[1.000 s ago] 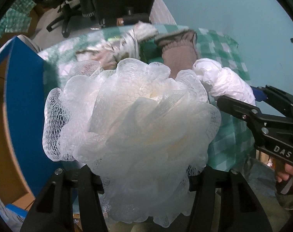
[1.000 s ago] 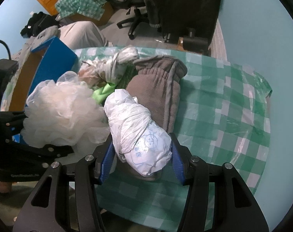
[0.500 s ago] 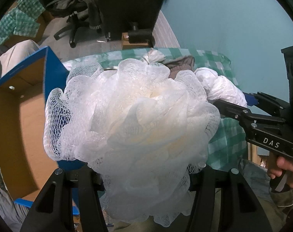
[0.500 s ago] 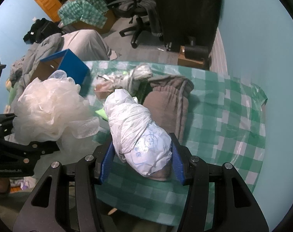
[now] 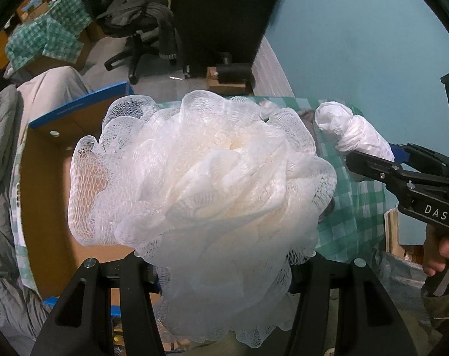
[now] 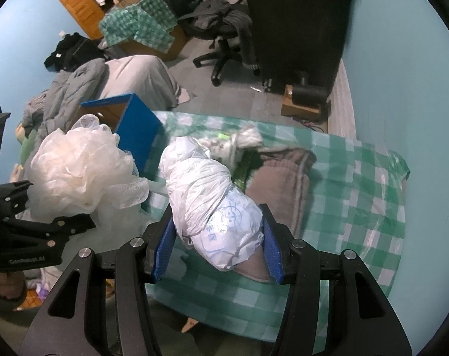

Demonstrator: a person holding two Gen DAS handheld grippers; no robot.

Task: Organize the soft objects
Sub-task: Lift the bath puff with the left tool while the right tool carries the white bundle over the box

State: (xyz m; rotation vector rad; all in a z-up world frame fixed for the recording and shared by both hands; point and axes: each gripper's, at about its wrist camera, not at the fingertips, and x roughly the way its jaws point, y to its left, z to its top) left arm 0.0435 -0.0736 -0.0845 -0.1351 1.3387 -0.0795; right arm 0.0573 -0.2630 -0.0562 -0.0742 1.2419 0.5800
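Nearest us, our left gripper [image 5: 221, 270] is clamped, about half open, on a white mesh bath pouf [image 5: 200, 184], held in the air over the open side of the blue-edged cardboard box [image 5: 76, 106]. Our right gripper [image 6: 215, 249], jaws part-way apart, pinches a rolled white diaper [image 6: 212, 204] between its blue pads [image 6: 165, 246], above the green checked table [image 6: 358, 195] beside that box. Beyond the diaper, a brown folded towel [image 6: 286, 184] lies on the table, farther from the box.
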